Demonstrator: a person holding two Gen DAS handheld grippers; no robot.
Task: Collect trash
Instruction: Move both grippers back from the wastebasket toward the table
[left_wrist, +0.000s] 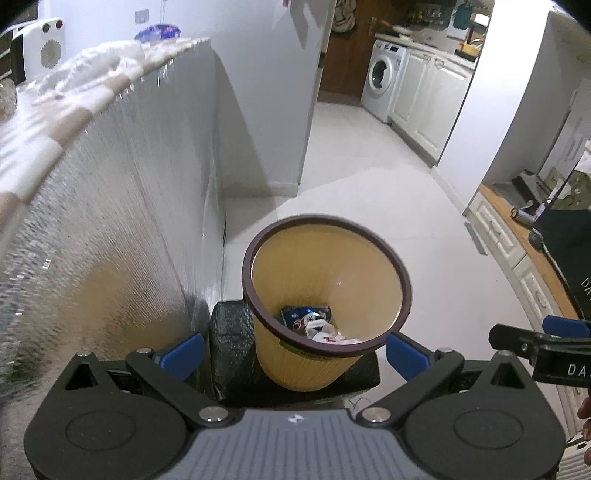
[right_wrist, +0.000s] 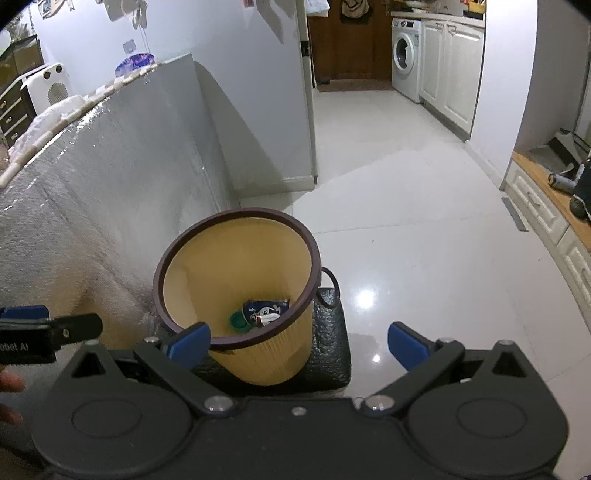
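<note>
Though nothing tests its weight, the yellow bin (left_wrist: 325, 295) looks light, thin-walled plastic, stiff at its dark rim (left_wrist: 402, 273), the likeliest place to hold. It stands on a black stool (right_wrist: 332, 354) beside the foil-draped desk (left_wrist: 110, 206), wrappers (left_wrist: 317, 325) at its bottom. Both the left hand-held gripper (left_wrist: 295, 350) and the right hand-held gripper (right_wrist: 298, 345) hang wide and empty.

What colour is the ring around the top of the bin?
Dark brown rim on a yellow bin; clearest in the right wrist view.

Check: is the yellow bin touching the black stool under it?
Touching. The right wrist view shows the yellow bin standing with its base on the black stool, no gap beneath it; the left wrist view agrees.
</note>
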